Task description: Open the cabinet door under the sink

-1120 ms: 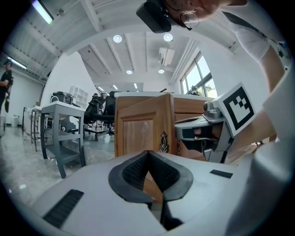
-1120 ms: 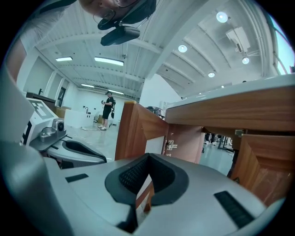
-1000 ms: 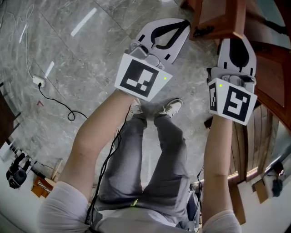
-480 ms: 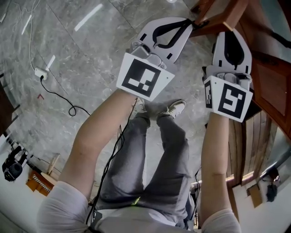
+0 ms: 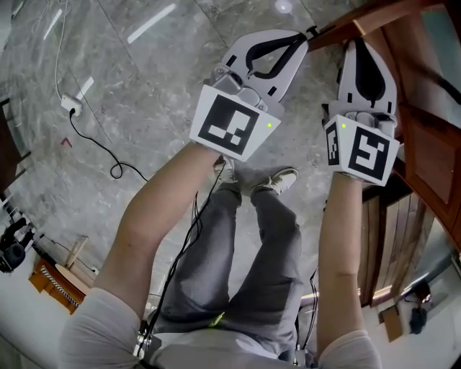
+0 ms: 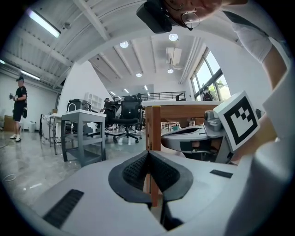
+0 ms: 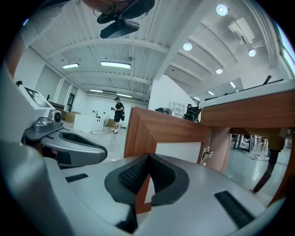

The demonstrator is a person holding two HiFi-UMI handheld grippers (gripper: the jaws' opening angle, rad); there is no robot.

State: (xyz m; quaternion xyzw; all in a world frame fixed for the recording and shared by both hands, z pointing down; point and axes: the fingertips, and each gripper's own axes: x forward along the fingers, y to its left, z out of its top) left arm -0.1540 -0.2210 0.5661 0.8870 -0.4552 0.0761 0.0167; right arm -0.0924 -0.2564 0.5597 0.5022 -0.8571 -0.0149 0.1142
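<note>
The cabinet door (image 5: 382, 18) stood swung out from the cabinet front, its wooden top edge running along the upper right of the head view above the grey stone floor (image 5: 144, 86). The left gripper (image 5: 304, 34) was clenched with nothing between its pads; in the left gripper view its dark ribbed pads (image 6: 133, 170) met at their tips, and the door's narrow free edge (image 6: 154, 124) rose just behind them, close enough that I could not tell whether tip and wood were touching. The right gripper (image 5: 356, 45) was also clenched and empty, and reached toward the door just beside the left one. In the right gripper view its jaws were together at the tips, and beyond them was the door's brown frame (image 7: 138, 126) with its white panel (image 7: 177, 154) and a metal hinge (image 7: 206, 153) at the side nearest the cabinet. A wooden counter edge (image 7: 249, 110) ran above the opening. Each gripper carried its marker cube (image 5: 232, 122) at the wrist end. Below the arms were the person's grey trousers (image 5: 245, 252) and light shoes (image 5: 277, 180), standing on the floor near the cabinet front, and a black cable (image 5: 108, 155) trailed across the floor toward its left edge.
</note>
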